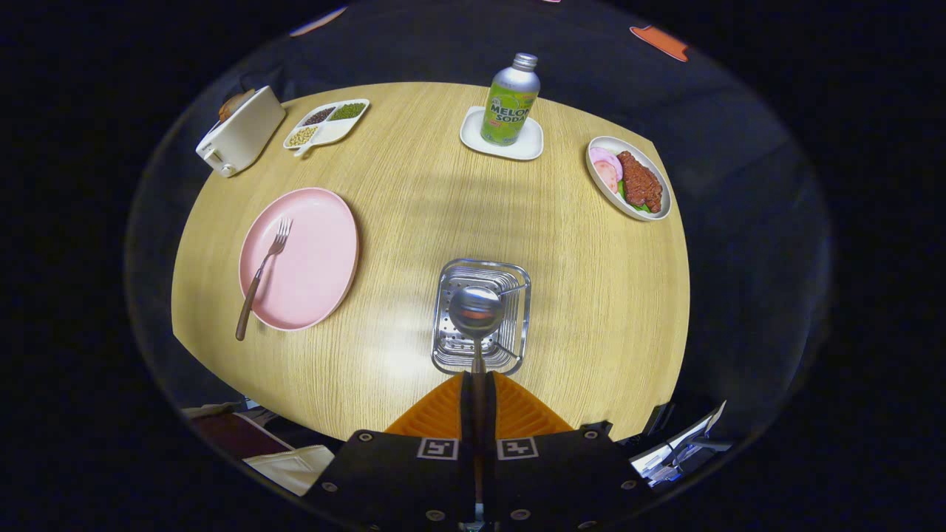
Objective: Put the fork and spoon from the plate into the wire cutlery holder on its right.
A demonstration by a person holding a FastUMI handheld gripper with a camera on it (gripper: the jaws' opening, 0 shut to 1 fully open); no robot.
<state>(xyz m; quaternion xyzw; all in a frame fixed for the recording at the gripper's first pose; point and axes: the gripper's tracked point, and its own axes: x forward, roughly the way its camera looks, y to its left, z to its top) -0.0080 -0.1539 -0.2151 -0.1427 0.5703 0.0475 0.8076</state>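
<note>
Since we've got the gripper (479, 384) clamped on the spoon (477, 314) handle, its bowl hangs right over the wire holder (517, 310); fork (263, 273) waits on the pink plate (318, 266).

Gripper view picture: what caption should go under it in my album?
Orange-fingered gripper holds a shiny metal spoon over the wire cutlery holder; a wooden-handled fork waits on the round pink plate.

Your gripper (479, 384) pinches the spoon (477, 314) by its handle, bowl above the wire cutlery holder (519, 325); the fork (264, 272) lies on the pink plate (314, 258).
</note>
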